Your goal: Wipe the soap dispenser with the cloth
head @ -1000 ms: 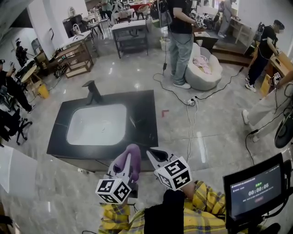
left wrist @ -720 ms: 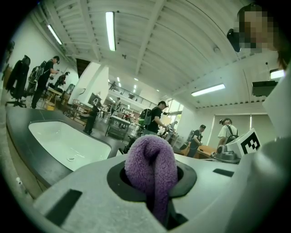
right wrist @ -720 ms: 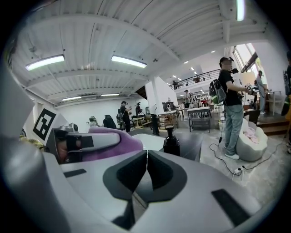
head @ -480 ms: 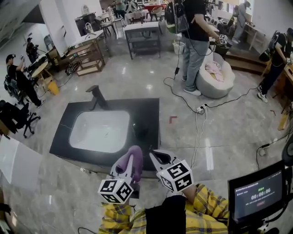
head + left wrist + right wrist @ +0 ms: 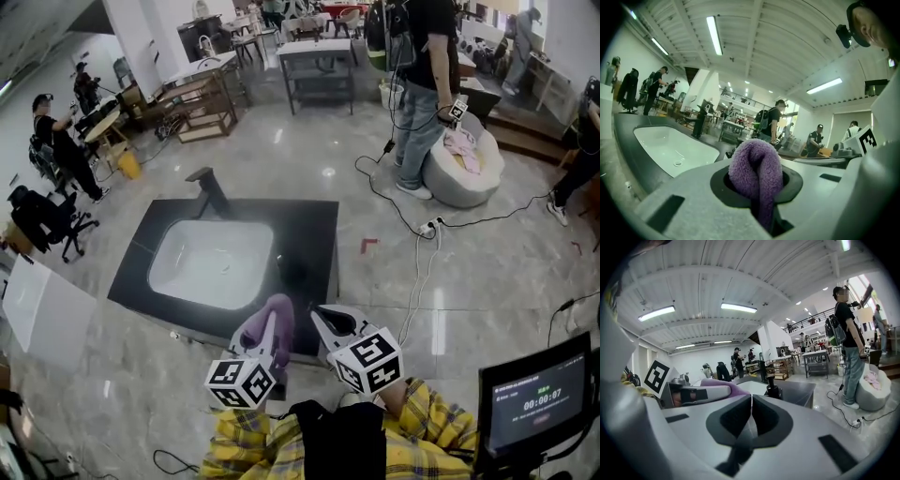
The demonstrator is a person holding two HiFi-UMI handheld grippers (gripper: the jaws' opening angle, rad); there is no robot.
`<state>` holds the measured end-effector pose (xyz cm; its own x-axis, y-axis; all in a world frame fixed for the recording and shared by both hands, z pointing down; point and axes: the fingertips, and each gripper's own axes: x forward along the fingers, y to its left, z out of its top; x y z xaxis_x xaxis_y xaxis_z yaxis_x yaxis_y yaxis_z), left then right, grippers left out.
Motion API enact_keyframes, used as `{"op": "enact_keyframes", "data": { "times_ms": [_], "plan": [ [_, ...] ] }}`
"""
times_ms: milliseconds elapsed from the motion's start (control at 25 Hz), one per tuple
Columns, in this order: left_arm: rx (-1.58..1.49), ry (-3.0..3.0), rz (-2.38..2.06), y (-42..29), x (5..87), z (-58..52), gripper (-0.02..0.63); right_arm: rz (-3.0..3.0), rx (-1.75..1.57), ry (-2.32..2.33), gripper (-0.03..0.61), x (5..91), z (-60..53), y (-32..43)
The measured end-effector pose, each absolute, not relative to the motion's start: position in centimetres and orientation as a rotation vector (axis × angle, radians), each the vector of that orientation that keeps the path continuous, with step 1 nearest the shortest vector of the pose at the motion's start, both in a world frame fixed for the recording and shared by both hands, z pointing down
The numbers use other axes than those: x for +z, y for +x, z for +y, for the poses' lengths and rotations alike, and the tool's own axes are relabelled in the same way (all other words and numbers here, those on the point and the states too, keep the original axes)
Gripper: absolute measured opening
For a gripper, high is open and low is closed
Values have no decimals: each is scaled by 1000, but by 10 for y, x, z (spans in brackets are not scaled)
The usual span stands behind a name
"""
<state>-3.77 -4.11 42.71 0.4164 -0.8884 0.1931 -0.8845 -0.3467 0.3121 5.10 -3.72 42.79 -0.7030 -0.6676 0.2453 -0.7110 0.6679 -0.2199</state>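
A dark soap dispenser [image 5: 286,272] stands on the black counter [image 5: 314,225], to the right of the white sink [image 5: 211,264]. The right gripper view shows its pump top [image 5: 772,389] just beyond the jaws. My left gripper [image 5: 275,317] is shut on a purple cloth [image 5: 269,323] that bulges out between its jaws [image 5: 757,171]. It hangs at the counter's near edge, short of the dispenser. Beside it on the right, my right gripper [image 5: 325,317] is shut with nothing in it, its jaws meeting in a thin line [image 5: 751,416].
A black faucet [image 5: 211,192] rises behind the sink. Cables [image 5: 427,234] run across the marble floor to the right, near a standing person [image 5: 422,94] and a white beanbag [image 5: 464,159]. A monitor [image 5: 534,403] stands at lower right; tables [image 5: 319,56] line the back.
Both grippers have come forward together to the counter's near edge, and the counter with the dispenser now lies closer under them. The cloth stays held; the right jaws stay shut.
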Motion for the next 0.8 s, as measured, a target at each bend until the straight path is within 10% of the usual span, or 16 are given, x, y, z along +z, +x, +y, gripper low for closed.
{"op": "enact_keyframes", "data": {
  "times_ms": [800],
  "plan": [
    [-16,2284,-1530,-57,432,-118,43,-2691,523,1206,6,440,-112,46]
  ]
}}
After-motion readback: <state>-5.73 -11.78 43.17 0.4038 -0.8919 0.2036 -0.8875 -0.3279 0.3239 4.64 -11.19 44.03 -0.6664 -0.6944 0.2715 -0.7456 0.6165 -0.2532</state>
